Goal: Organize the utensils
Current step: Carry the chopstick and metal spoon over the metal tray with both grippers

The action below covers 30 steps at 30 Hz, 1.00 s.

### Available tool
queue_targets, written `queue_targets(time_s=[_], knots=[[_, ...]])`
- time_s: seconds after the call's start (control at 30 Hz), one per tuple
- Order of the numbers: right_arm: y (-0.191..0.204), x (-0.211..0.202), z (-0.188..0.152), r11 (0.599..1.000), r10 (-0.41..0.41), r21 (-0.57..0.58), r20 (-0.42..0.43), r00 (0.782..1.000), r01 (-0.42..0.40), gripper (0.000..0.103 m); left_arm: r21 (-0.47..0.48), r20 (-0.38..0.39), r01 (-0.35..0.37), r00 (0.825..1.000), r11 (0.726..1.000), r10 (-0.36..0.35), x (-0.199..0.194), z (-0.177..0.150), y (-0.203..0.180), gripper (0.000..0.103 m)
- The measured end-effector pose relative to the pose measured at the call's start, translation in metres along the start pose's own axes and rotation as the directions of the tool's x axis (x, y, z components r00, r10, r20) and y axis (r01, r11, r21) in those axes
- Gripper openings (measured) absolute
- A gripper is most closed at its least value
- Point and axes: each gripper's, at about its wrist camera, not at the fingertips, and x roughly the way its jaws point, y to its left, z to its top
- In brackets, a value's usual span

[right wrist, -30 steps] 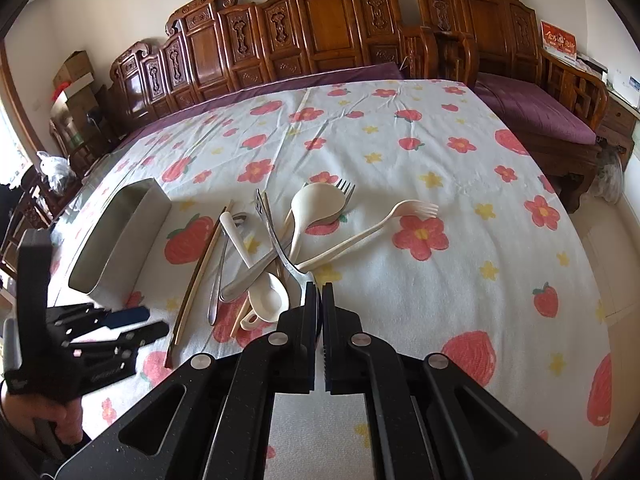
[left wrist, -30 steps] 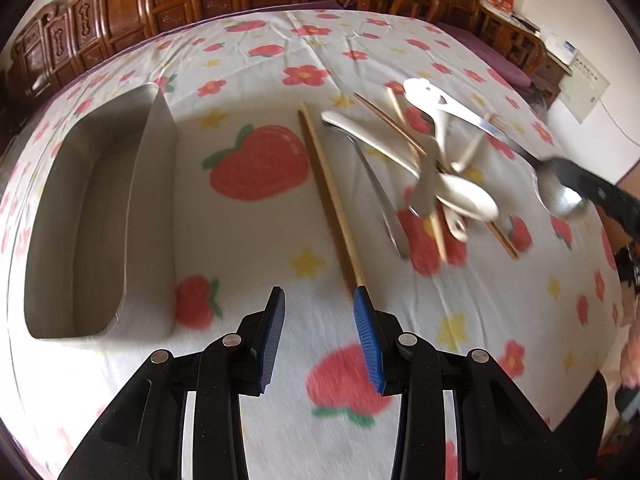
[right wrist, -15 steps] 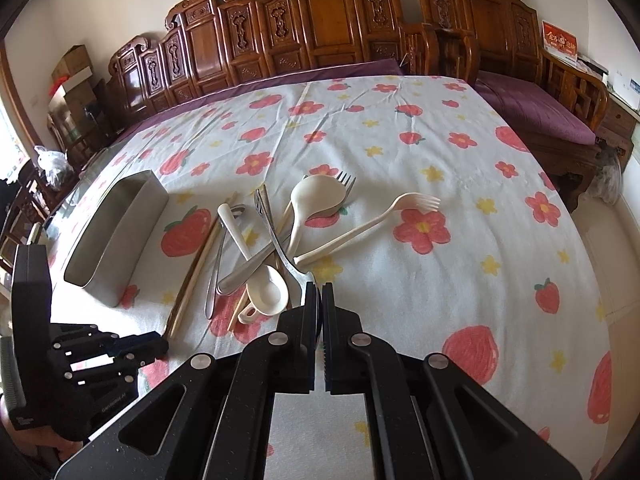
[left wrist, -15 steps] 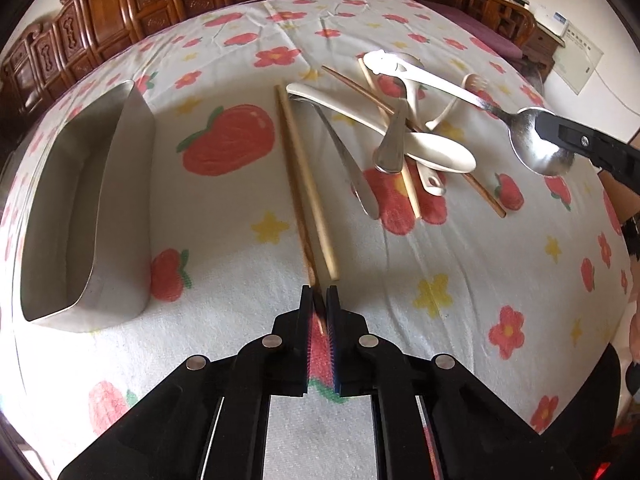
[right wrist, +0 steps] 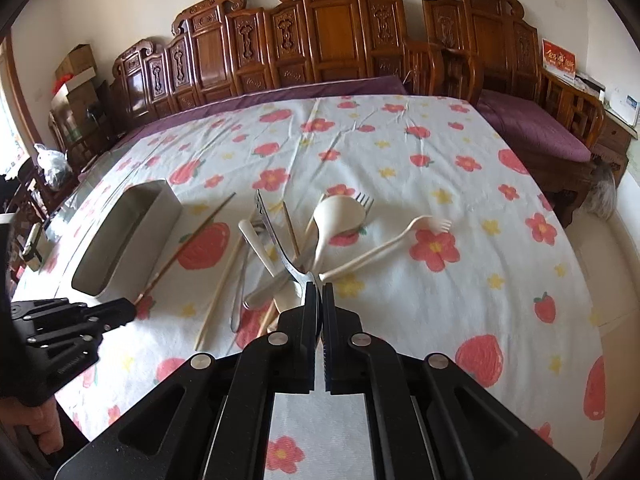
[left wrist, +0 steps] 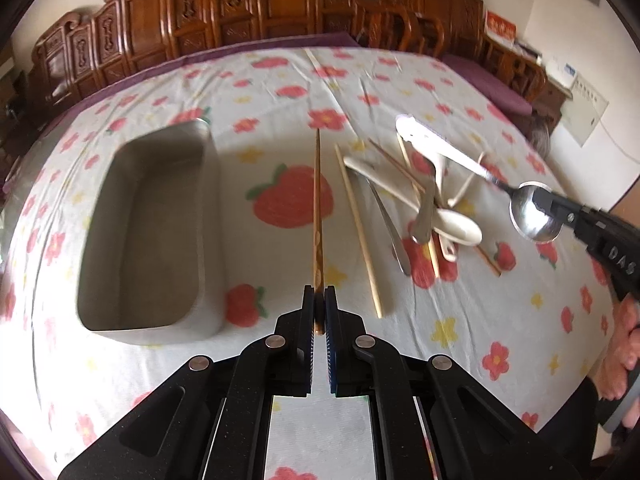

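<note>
My left gripper (left wrist: pixel 319 300) is shut on a brown chopstick (left wrist: pixel 317 200) and holds it lifted off the cloth, pointing away, just right of the metal tray (left wrist: pixel 208 216). It also shows in the right wrist view (right wrist: pixel 132 308). My right gripper (right wrist: pixel 320 294) is shut on a metal spoon (right wrist: pixel 276 236) by its bowl, handle pointing away, above the pile; the spoon shows in the left wrist view (left wrist: pixel 536 216). A second, paler chopstick (left wrist: pixel 360 232) lies on the cloth. Cream plastic spoons (right wrist: pixel 336 216), a cream fork (right wrist: pixel 392 242) and metal cutlery (left wrist: pixel 390 228) lie heaped.
The table carries a white cloth with strawberries and flowers (right wrist: pixel 440 168). Carved wooden chairs (right wrist: pixel 320 40) and a bench with a purple cushion (right wrist: pixel 532 128) ring its far and right sides. The metal tray (right wrist: pixel 100 256) is empty inside.
My left gripper closed on the brown chopstick's near end and lifted it, swinging it toward the tray. My right gripper stays shut on the metal spoon, held above the pile.
</note>
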Motion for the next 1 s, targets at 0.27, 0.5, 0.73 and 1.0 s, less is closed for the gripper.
queue_targets(time_s=[0.27, 0.5, 0.73, 1.0], knots=[[0.028, -0.002, 0.014, 1.0, 0.02, -0.013, 0.016, 1.0, -0.02, 0.003, -0.042, 0.072, -0.011, 0.997, 0.999, 0.014, -0.036, 0.009, 0.031, 0.004], [0.072, 0.006, 0.029, 0.998, 0.054, -0.047, 0.023, 0.998, -0.053, 0.003, -0.096, 0.078, -0.041, 0.996, 0.994, 0.049, -0.042, 0.008, 0.074, 0.004], [0.127, 0.023, 0.041, 0.992, 0.081, -0.1, 0.009, 0.997, -0.079, 0.003, -0.139, 0.048, -0.059, 0.997, 0.988, 0.067, -0.027, 0.005, 0.109, 0.004], [0.164, 0.043, 0.047, 0.987, 0.091, -0.128, -0.02, 0.996, -0.093, 0.004, -0.167, 0.032, -0.065, 0.997, 0.984, 0.071, -0.018, 0.006, 0.128, 0.004]])
